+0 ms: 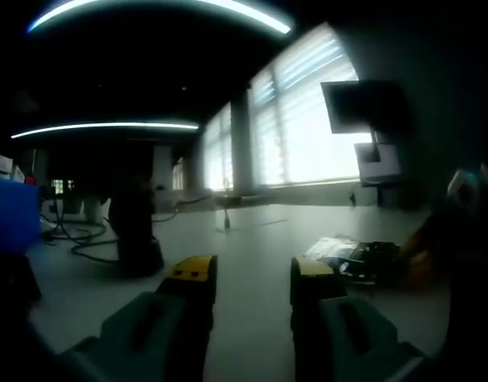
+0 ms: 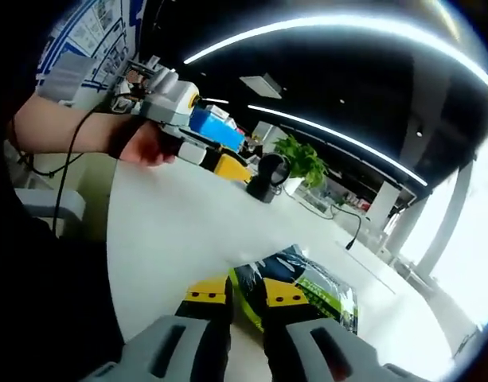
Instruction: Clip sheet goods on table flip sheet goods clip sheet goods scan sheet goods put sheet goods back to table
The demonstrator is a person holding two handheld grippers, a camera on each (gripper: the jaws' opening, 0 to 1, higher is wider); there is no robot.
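Note:
A flat black-and-green packet (image 2: 315, 290) lies on the white table (image 2: 172, 231). My right gripper (image 2: 245, 296) is shut on its near edge, with the packet's rim pinched between the yellow tips. In the left gripper view the same packet (image 1: 351, 255) lies to the right on the table (image 1: 244, 231), dim against the bright windows. My left gripper (image 1: 251, 270) hovers low over the table, open, with nothing between its jaws. In the right gripper view the left gripper (image 2: 232, 165) is held by a hand (image 2: 144, 145) at the far left, well away from the packet.
A black scanner on a stand (image 2: 267, 179) rises beyond the left gripper; it also stands left of centre (image 1: 136, 235) with cables beside it. A blue box (image 1: 9, 211), a potted plant (image 2: 301, 155) and a wall monitor (image 1: 363, 103) ring the table.

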